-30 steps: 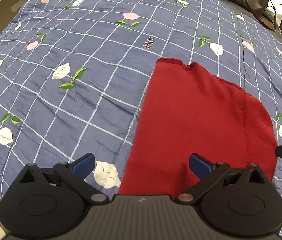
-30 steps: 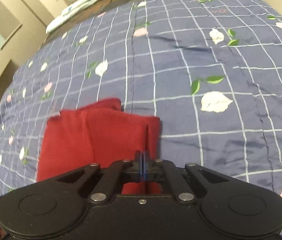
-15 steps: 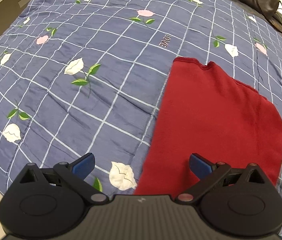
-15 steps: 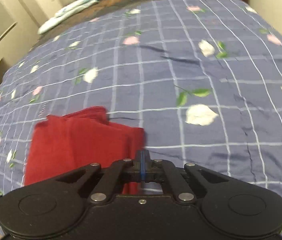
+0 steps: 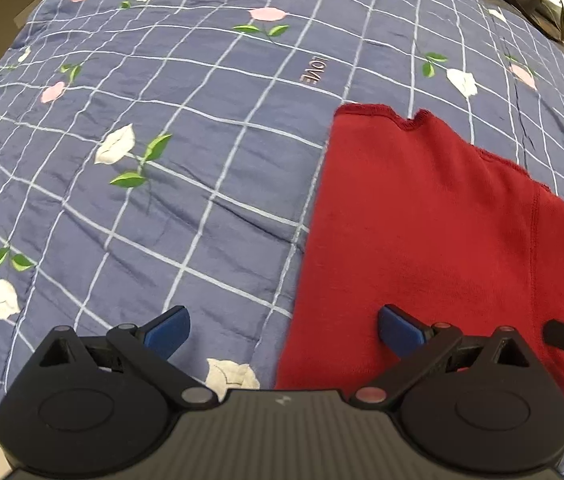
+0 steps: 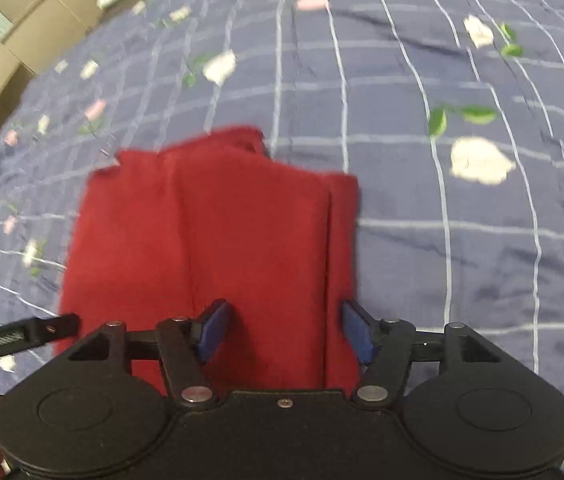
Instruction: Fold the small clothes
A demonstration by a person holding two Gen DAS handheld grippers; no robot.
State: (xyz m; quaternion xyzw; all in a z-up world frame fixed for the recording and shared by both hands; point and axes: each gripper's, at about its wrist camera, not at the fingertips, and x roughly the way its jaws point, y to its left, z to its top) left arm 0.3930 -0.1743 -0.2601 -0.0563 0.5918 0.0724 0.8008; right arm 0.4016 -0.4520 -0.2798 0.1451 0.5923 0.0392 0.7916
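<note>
Red knit garment lies folded flat on a bed under a blue checked quilt printed with white and pink flowers, its right side doubled over so a fold line runs lengthwise in the right wrist view. Both tools hang over its near edge. The left claw is spread wide and empty, one blue pad over bare quilt and the other over the red cloth. The right claw stands partly apart, also empty, straddling the doubled flap; whether its pads touch the fabric cannot be told.

The risk from here is in the next pinch. A claw closing on the flap alone would likely lift only the top layer and undo the fold, while one that bites too deep could gather the quilt with it and drag the whole bundle askew. With the left claw half off the garment, it may miss the hem altogether. The soft, thick knit could also slip from a shallow grip partway through a fold, leaving uneven edges.
</note>
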